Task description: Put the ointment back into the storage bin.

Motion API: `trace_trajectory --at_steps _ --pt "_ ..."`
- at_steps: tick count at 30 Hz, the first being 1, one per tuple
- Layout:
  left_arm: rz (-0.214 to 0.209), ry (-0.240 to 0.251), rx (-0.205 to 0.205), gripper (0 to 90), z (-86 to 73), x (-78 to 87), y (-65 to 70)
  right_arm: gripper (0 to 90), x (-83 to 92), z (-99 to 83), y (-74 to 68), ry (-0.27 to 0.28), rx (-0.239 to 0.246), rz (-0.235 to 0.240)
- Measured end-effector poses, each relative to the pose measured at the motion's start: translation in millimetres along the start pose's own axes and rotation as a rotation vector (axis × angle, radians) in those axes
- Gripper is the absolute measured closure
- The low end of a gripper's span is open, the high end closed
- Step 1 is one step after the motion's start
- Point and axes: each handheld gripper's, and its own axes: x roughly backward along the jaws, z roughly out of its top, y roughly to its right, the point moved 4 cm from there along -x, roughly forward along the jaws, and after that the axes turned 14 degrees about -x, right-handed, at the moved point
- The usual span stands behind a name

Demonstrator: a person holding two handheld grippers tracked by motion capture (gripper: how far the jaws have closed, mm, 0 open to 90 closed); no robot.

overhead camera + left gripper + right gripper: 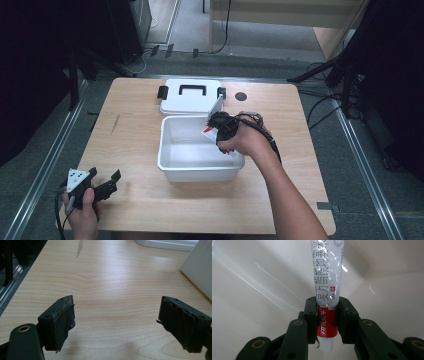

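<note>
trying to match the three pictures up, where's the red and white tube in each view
High view: the tube sits right of centre, over the white bin, beside the right gripper.
Left gripper view: the tube is not in it; a corner of the bin is at the right edge.
Right gripper view: the tube runs up the middle, clamped between the fingers.
Shared landmark: the white bin.
</note>
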Motion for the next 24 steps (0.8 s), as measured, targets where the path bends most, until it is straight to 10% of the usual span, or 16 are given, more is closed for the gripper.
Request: trace_trajectory --at_steps 24 --pt "0.01 0.002 -0.011 14.0 0.3 0.0 1.6 72.1 -37.3 0.2 -11.4 -0.015 0.049 -0.044"
